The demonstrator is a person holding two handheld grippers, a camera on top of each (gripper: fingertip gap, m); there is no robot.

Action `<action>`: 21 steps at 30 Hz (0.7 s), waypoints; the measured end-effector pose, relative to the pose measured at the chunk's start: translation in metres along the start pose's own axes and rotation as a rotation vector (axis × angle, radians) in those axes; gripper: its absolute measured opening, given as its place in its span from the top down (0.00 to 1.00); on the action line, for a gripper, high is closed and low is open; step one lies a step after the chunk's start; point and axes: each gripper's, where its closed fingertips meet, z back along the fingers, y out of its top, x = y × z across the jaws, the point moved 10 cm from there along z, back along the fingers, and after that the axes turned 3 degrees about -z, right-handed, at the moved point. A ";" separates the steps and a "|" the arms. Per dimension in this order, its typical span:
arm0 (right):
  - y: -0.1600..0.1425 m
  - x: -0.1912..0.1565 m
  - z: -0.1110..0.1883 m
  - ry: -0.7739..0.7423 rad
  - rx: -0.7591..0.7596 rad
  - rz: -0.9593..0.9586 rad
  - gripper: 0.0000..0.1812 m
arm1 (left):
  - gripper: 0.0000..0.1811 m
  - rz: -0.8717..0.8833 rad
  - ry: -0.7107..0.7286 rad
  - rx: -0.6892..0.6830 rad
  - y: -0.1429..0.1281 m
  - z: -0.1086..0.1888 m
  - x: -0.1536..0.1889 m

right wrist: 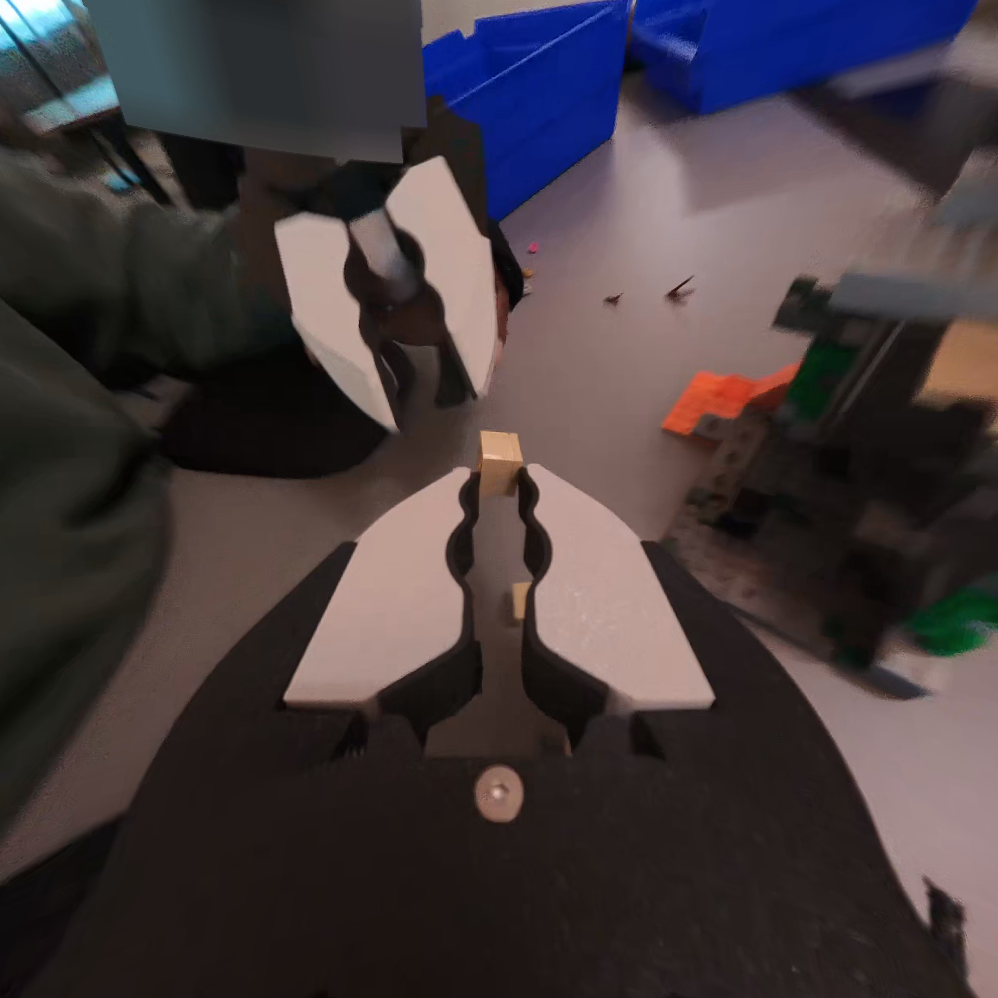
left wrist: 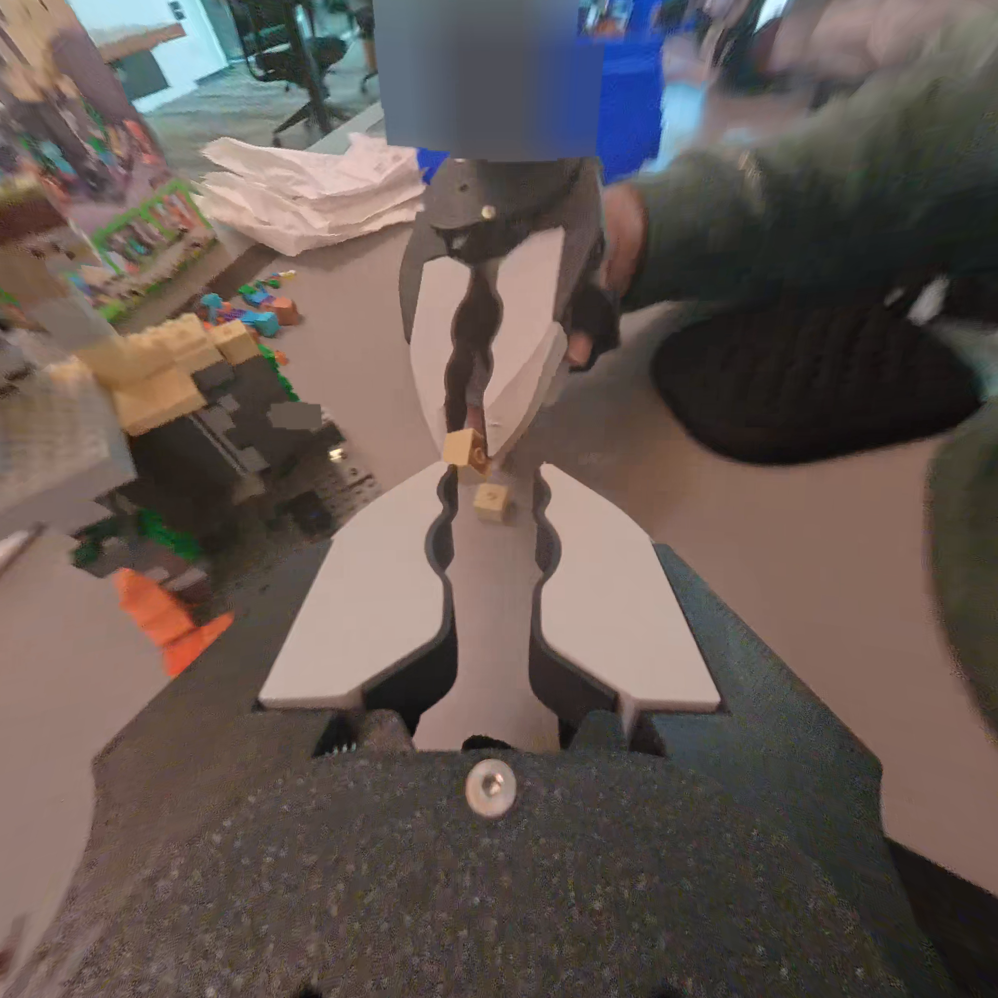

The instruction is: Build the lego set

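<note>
Right gripper [right wrist: 499, 475] fingers clamp a small tan plastic brick [right wrist: 500, 464]; left gripper [left wrist: 494, 480] fingers apart. Second tan brick [left wrist: 491, 502] loose on grey worktop [left wrist: 756, 567]. Grey-and-tan lego build [left wrist: 205, 421] looks only partly done.

I see soft, even indoor light with only faint shadows on the grey surface [left wrist: 345, 345]. Both wide-angle views bend hard at the edges. Motion blur smears the lego build [left wrist: 178, 410] and the green sleeve [left wrist: 810, 205]; my near jaws look sharpest.
</note>
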 end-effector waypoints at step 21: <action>0.000 -0.060 -0.009 -0.353 0.022 0.895 0.92 | 0.93 0.636 -0.377 0.227 -0.014 -0.008 -0.017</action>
